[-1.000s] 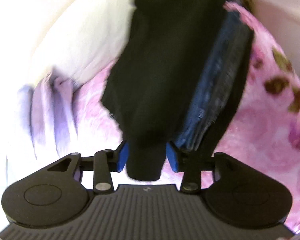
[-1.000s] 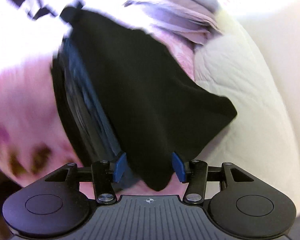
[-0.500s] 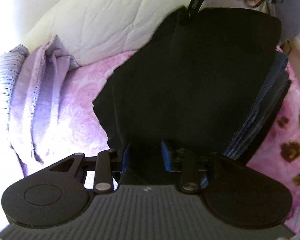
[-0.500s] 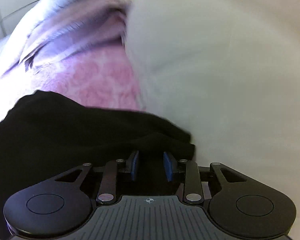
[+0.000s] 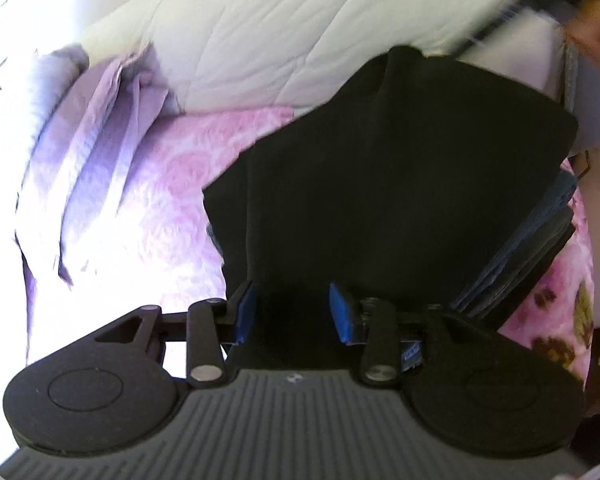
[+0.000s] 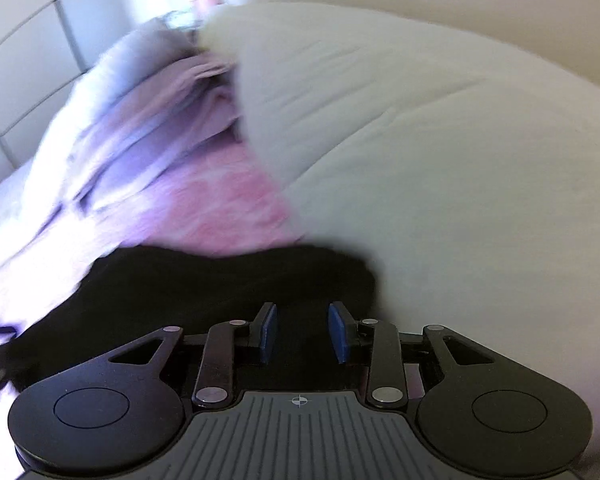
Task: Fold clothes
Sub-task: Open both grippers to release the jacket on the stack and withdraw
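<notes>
While both claws gape over black garment [image 5: 400,184], only left view shows blue stack [image 5: 540,248].

No words, brands or numbers can be read in either view. The only sign is a small crosshair mark at the top edge of the ribbed grey plate [image 6: 299,400] in the lower middle of the right view; the matching mark [image 5: 292,377] in the left view is blurred.
</notes>
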Available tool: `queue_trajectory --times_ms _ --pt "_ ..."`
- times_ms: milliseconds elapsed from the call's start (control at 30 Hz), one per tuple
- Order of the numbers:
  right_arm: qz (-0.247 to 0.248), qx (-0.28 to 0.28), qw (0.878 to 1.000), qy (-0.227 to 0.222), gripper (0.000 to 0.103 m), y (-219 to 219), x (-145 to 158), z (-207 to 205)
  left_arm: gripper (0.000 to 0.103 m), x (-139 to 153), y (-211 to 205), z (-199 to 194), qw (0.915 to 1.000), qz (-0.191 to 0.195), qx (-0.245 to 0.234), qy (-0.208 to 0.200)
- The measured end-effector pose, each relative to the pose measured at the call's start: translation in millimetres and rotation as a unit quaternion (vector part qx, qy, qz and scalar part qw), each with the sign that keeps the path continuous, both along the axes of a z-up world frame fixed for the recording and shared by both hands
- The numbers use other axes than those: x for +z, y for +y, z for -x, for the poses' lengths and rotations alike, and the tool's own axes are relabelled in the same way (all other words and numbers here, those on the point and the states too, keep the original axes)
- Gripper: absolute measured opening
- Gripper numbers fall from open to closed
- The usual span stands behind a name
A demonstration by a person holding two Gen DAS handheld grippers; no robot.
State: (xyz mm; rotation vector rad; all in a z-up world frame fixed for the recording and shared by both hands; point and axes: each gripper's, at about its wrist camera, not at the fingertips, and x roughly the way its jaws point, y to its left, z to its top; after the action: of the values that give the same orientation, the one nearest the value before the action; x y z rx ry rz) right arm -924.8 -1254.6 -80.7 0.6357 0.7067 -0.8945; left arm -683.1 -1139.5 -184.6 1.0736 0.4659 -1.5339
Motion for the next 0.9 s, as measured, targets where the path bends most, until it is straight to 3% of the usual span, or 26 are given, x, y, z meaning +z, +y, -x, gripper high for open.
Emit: queue_trajectory --times_ms 133,300,400,567,667,767,833,900 --pt "-0.017 0.05 0.998 0.032 0.038 59 -29 -1 0.036 0 -1 -1 0.9999 -0.008 0.0 0.006" --pt "0.003 0.034 0.999 0.02 0.038 85 -8 7 0.036 18 17 -1 0.9996 0.01 0.026 -0.002" --pt "0.001 0.037 0.999 0.027 0.039 100 -11 7 0.036 7 24 -4 0.999 -0.01 0.043 -0.002" --pt "-0.021 0.011 1.0 0.015 0.04 100 -11 11 0.036 18 36 -5 0.9974 -0.016 0.07 0.01" --pt "-0.031 0.007 0.999 0.023 0.049 109 8 13 0.036 25 43 -6 0.996 -0.019 0.086 0.017" --pt "-0.044 -0.005 0.998 0.033 0.065 132 25 16 0.05 34 57 -7 0.9927 -0.023 0.113 0.033" --pt "-0.054 -0.025 0.997 0.039 0.074 154 33 19 0.07 41 66 -9 0.988 -0.021 0.141 0.06" --pt "-0.061 -0.055 0.996 0.042 0.079 178 43 24 0.081 49 83 -9 0.9809 -0.011 0.169 0.095"
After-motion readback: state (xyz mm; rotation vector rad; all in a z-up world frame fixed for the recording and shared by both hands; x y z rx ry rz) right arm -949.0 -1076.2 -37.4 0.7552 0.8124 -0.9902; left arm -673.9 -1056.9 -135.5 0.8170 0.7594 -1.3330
